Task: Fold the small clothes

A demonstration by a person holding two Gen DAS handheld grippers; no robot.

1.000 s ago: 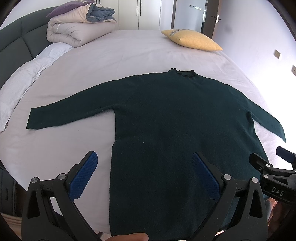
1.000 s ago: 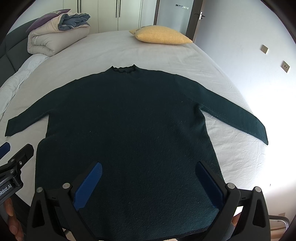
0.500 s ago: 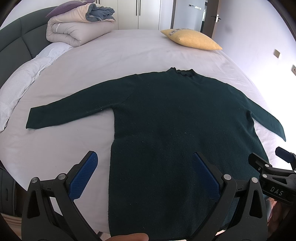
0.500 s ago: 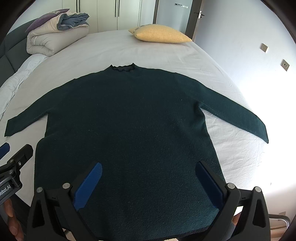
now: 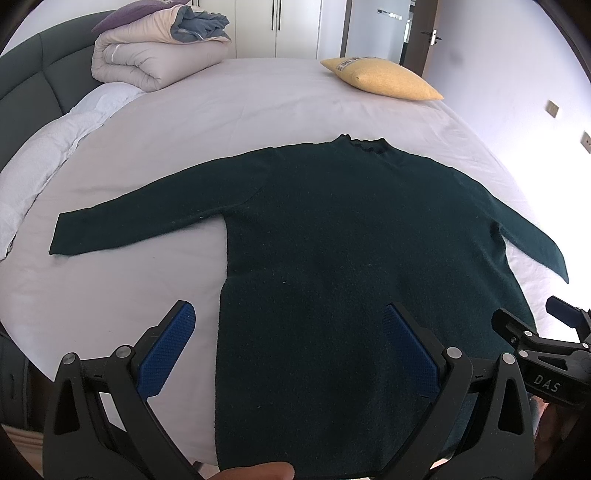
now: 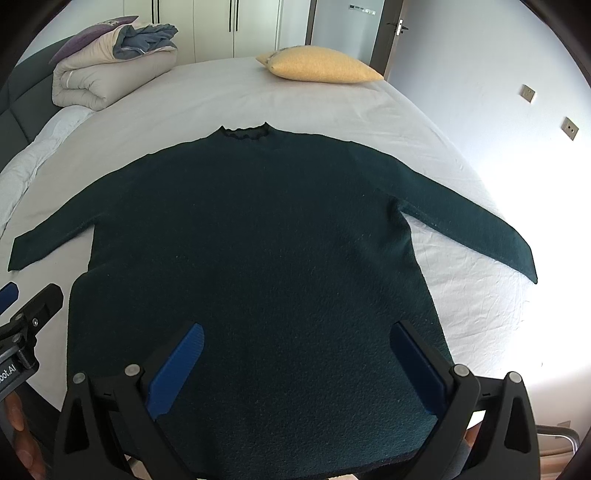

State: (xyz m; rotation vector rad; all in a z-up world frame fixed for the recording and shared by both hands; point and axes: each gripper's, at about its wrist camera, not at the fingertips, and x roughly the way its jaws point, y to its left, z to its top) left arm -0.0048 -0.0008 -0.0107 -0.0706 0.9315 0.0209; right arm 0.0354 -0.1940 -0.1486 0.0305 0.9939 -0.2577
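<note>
A dark green sweater (image 5: 351, 240) (image 6: 251, 236) lies flat on the bed, collar away from me, both sleeves spread out sideways. My left gripper (image 5: 288, 314) is open above the sweater's lower left hem, one blue finger over bare sheet, the other over the cloth. My right gripper (image 6: 295, 332) hovers open over the lower middle of the sweater, holding nothing. Each gripper shows at the edge of the other's view: the right one (image 5: 532, 328) and the left one (image 6: 29, 299).
The bed sheet (image 5: 258, 110) is white and slightly wrinkled. A yellow pillow (image 5: 384, 79) lies at the far side. A folded duvet (image 5: 155, 55) is stacked at the far left by the dark headboard (image 5: 33, 85). Wardrobe doors (image 6: 221, 26) and wall sockets (image 6: 569, 127) lie beyond.
Nothing has visibly changed beyond a very slight drift of the views; both grippers stay open over the sweater's hem.
</note>
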